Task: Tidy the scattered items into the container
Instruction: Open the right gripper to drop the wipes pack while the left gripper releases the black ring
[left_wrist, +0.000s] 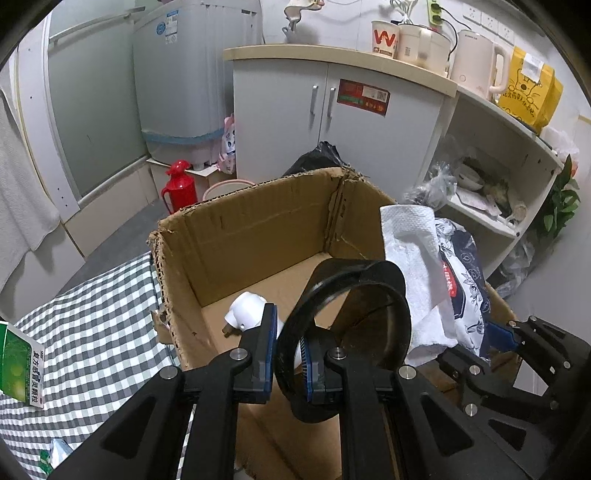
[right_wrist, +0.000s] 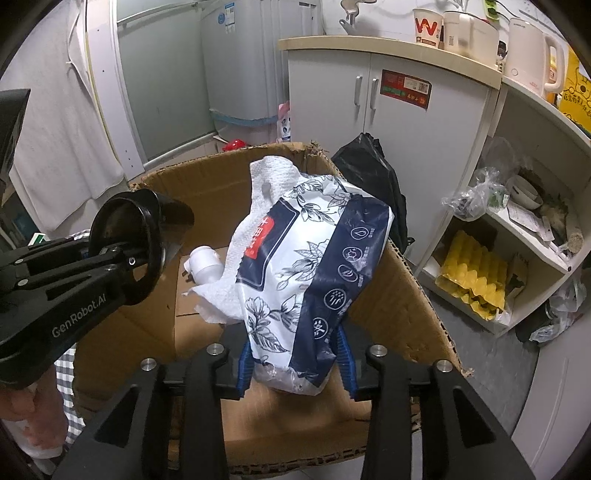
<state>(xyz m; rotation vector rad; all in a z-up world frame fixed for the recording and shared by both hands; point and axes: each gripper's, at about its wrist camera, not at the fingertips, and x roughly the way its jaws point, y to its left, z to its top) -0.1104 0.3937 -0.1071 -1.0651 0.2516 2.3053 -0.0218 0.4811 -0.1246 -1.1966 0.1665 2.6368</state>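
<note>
An open cardboard box (left_wrist: 258, 221) (right_wrist: 413, 295) stands on a checked cloth. My left gripper (left_wrist: 288, 354) is shut on the rim of a black funnel (left_wrist: 369, 295) and holds it over the box; it also shows in the right wrist view (right_wrist: 140, 236). My right gripper (right_wrist: 295, 358) is shut on a blue-and-white tissue pack (right_wrist: 306, 266) with white tissue sticking out, held above the box. The pack also shows in the left wrist view (left_wrist: 443, 280). A white plug adapter (left_wrist: 245, 310) (right_wrist: 203, 264) lies on the box floor.
A green medicine carton (left_wrist: 20, 365) lies on the checked cloth (left_wrist: 92, 325) left of the box. A black bag (right_wrist: 369, 173) sits behind the box. A white cabinet (left_wrist: 332, 110), shelves (right_wrist: 517, 240), a washing machine (left_wrist: 184, 74) and a red flask (left_wrist: 177, 184) stand beyond.
</note>
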